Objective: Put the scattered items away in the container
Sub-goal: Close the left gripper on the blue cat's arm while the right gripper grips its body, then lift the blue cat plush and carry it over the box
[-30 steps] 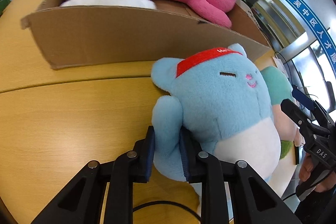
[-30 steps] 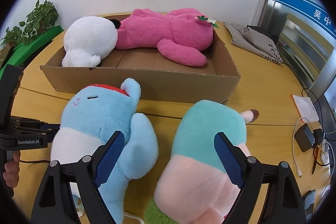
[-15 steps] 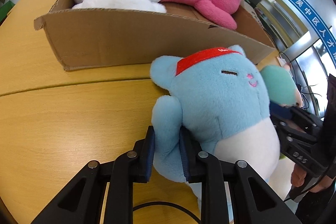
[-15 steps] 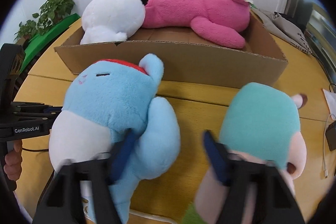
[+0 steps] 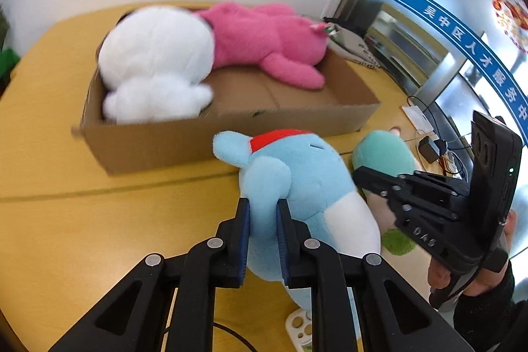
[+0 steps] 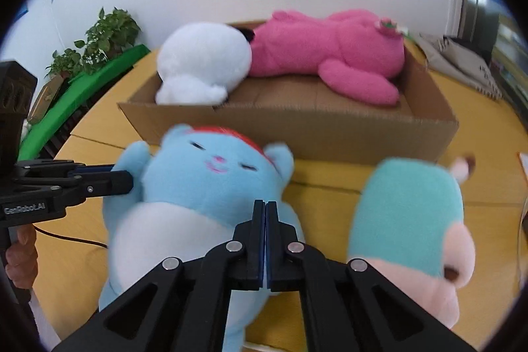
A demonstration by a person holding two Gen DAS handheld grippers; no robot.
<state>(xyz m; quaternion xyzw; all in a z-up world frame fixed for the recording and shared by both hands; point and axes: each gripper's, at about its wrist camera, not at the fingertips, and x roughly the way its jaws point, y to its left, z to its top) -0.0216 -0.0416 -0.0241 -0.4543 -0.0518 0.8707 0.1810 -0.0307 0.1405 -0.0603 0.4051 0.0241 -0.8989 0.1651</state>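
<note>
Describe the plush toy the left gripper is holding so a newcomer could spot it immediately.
Find the open cardboard box on the wooden table; just in front of it sits a light blue plush toy with a white belly, one arm pinched by the left gripper. Unlike the teal-and-pink plush toy beside it, it wears a red headband.

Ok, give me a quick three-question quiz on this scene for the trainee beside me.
1. True or false: the pink plush lies inside the cardboard box.
2. The left tool clamps the blue plush by: A. its arm B. its red headband C. its ear
3. How many plush toys are outside the box?
Key: 1 true. 2 A; its jaws have just been closing, with the arm between them. 3 two: the blue plush and the teal-and-pink plush.
</note>
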